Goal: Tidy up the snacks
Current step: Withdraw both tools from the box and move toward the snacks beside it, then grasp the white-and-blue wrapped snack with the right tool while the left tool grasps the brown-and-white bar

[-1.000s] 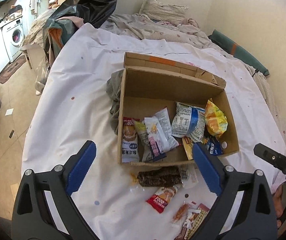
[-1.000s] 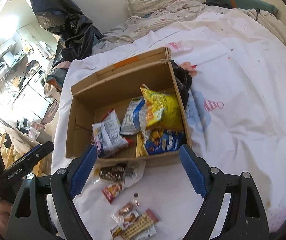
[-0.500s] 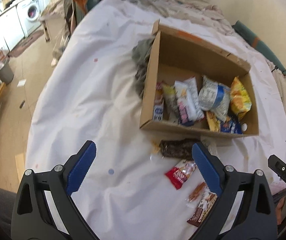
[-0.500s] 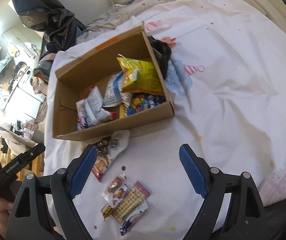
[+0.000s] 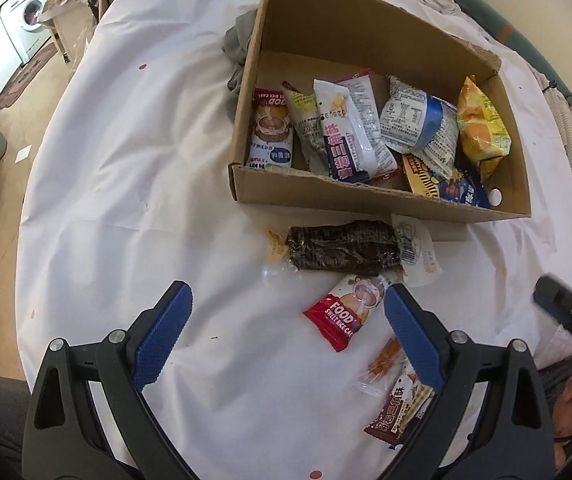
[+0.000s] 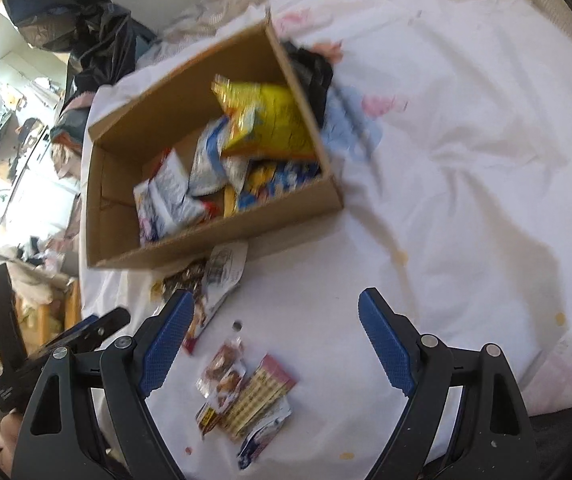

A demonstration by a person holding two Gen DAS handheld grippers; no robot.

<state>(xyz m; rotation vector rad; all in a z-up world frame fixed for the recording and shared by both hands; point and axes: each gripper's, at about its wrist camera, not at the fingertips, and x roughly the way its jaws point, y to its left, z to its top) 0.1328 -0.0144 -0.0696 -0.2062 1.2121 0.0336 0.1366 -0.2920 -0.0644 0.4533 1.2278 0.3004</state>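
Both claws are wide open and holding nothing right now. Left claw (image 5: 286, 328) has dropped closer to the white sheet (image 5: 125, 160) than it was a second ago, when its view still took in the whole bed and the far wall. Now the loose snacks fill the lower middle of the frame. The red rice cake packet (image 5: 346, 316) sits right by the tip of one pad, and the dark brown packet (image 5: 342, 250) lies just above it, against the near wall of the cardboard box (image 5: 326, 192).

Right claw (image 6: 273, 332) has come down too, and its view is a bit blurry. A small cluster of packets (image 6: 241, 392) lies between its open pads in the lower middle, not touched yet.

The box in the upper half of both views already holds a pile of bags, including the yellow chip bag (image 5: 480, 128). So I'd guess sorting is partway done, and both claws are lining up for the leftovers on the sheet.
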